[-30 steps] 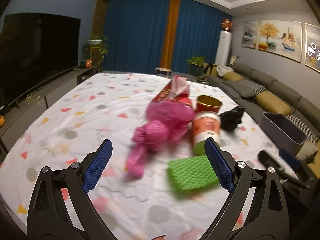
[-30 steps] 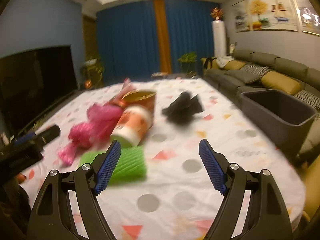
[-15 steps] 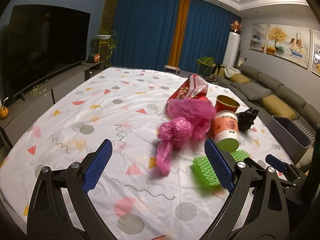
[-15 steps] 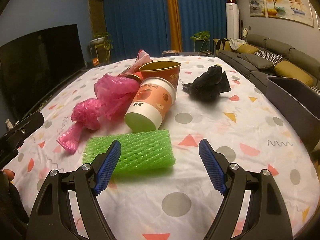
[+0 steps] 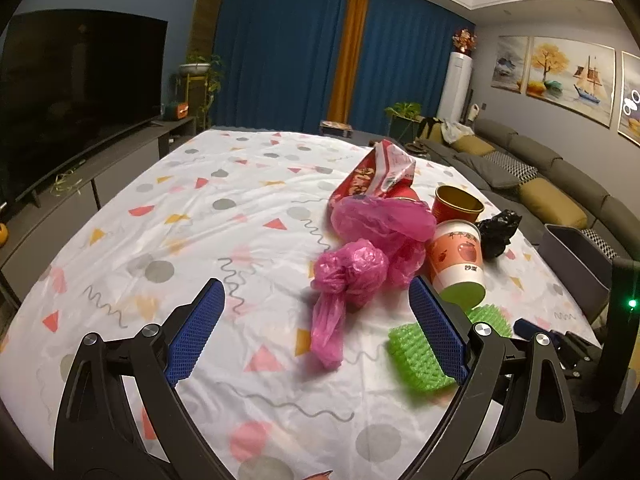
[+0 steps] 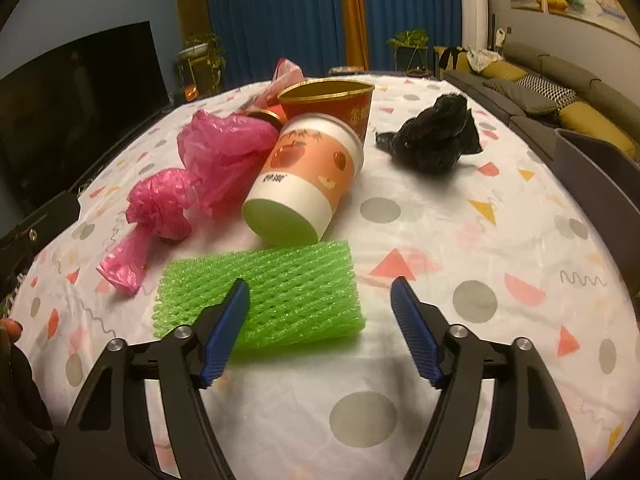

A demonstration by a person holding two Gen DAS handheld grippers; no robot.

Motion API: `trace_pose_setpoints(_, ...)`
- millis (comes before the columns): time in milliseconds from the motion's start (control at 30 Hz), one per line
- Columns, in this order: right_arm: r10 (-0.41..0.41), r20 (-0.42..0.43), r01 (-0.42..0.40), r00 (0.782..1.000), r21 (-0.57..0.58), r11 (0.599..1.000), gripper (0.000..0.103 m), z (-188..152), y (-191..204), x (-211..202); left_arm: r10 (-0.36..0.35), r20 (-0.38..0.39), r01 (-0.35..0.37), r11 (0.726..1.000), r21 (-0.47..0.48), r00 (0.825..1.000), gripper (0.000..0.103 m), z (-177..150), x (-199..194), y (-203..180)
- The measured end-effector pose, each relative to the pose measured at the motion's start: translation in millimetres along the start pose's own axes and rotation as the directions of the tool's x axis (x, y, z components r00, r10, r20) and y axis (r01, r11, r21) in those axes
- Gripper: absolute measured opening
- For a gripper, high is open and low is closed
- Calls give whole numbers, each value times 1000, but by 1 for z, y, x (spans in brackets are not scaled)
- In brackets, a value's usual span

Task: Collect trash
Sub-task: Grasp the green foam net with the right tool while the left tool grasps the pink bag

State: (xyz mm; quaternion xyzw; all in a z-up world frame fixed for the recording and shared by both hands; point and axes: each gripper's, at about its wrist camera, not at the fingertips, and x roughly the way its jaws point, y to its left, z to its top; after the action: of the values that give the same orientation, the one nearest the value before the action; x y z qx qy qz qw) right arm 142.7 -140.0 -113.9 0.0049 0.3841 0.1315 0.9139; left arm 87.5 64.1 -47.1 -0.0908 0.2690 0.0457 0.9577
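Green foam net (image 6: 260, 292) before wide-jawed right gripper (image 6: 320, 300) — tipped cup (image 6: 304, 180) behind; left gripper (image 5: 316, 312) likewise wide.

Left gripper (image 5: 316, 304) and right gripper (image 6: 320, 304), jaws apart.

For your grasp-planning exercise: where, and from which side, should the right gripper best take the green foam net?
Probably across the green foam net at its near long edge, from the camera side: it lies flat, and the open right gripper already faces it; the tipped cup crowds its far edge.
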Motion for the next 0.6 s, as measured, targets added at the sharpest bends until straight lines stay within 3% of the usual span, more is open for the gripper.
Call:
trace_pose_setpoints(133,19,-39,-20,999,-9,1000,52,-1,2,7,-8,-11,8,1000,8,1000,92,1,5,-2)
trace_pose_setpoints(200,23,-53,-24,998,-11,1000,51,-1,2,10,-11,-15,11,1000,10,1000,92,1,7,-2)
trace_pose_setpoints(367,32,-47,-33,998,-25,999,40,-1,3,10,-27,-40,28,1000,7,999,92,2,15,0)
trace_pose_setpoints(533,45,-23,-46,999,-47,998,16,-2,6,4,-41,-63,42,999,17,997,91,4,23,-1)
trace_pose_setpoints(600,51,-9,-51,999,-57,997,12,-2,6,1,-55,-73,56,998,15,996,91,5,27,-2)
